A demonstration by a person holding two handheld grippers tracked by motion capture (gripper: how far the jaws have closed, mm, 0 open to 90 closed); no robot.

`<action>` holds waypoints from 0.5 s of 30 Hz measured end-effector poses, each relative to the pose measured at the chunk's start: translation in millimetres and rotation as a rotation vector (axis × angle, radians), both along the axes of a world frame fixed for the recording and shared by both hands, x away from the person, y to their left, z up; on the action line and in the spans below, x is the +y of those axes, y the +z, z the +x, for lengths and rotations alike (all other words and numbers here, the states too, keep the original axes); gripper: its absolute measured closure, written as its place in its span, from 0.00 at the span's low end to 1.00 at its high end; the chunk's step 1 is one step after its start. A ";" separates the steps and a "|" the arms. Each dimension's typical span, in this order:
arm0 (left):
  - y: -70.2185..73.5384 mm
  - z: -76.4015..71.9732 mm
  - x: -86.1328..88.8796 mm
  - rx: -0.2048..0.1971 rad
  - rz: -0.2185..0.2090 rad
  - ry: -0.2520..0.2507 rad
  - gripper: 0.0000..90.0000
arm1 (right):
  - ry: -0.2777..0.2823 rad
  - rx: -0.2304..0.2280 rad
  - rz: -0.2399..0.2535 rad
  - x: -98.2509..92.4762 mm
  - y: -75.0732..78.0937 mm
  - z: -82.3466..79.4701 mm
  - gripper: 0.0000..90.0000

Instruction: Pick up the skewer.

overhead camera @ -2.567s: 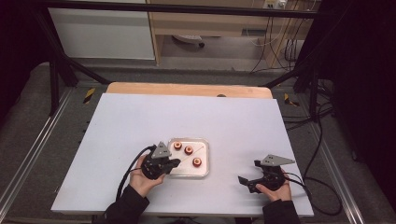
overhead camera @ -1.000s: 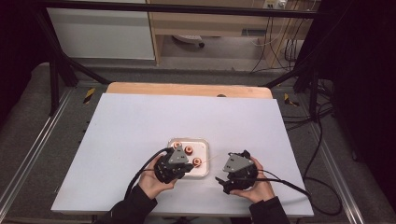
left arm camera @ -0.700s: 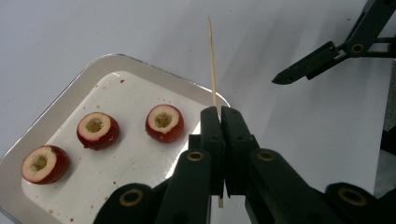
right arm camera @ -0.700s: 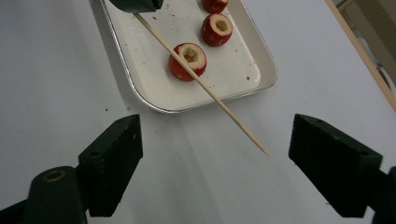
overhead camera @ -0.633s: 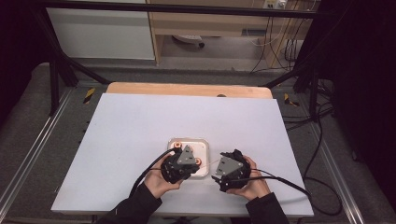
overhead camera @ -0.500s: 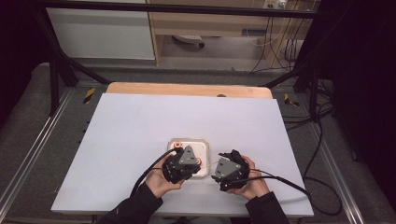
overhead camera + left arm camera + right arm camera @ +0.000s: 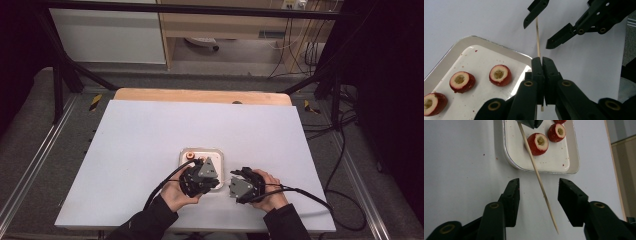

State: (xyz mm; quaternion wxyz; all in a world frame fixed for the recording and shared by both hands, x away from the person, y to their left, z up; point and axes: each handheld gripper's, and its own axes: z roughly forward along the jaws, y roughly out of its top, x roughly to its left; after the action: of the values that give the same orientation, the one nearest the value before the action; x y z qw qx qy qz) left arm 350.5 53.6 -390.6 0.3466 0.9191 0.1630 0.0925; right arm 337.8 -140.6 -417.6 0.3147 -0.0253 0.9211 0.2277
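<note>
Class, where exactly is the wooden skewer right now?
The skewer is clamped in the shut left gripper beside the tray, its free end lying between the open right gripper jaws.

High view: fixed overhead, person's side, facing forward and down; far; takes in the whole table (image 7: pixel 150 140) and floor beyond.
Left gripper view: rides the left gripper (image 7: pixel 541 62), close, looking along its jaws toward the right gripper (image 7: pixel 537 32).
Right gripper view: rides the right gripper (image 7: pixel 538 192), close, facing the tray (image 7: pixel 574 157).
Shared by all three: tray; by both gripper views: skewer (image 7: pixel 538 37).
</note>
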 end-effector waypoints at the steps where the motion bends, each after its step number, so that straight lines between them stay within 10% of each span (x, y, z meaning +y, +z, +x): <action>1: -0.1 -0.3 -1.0 0.000 0.000 -0.003 0.98 | 0.003 -0.001 -0.004 0.0 -0.1 -0.6 0.63; 15: -1.9 -2.8 -7.0 0.004 0.009 -0.029 0.98 | 0.122 -0.067 -0.125 0.4 -5.2 -3.6 0.91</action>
State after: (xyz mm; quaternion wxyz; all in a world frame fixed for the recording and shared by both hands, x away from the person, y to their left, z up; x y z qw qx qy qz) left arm 347.8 46.7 -392.5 0.3434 0.9231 0.1501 0.0864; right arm 334.2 -140.2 -422.7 0.3286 -0.1087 0.9192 0.1878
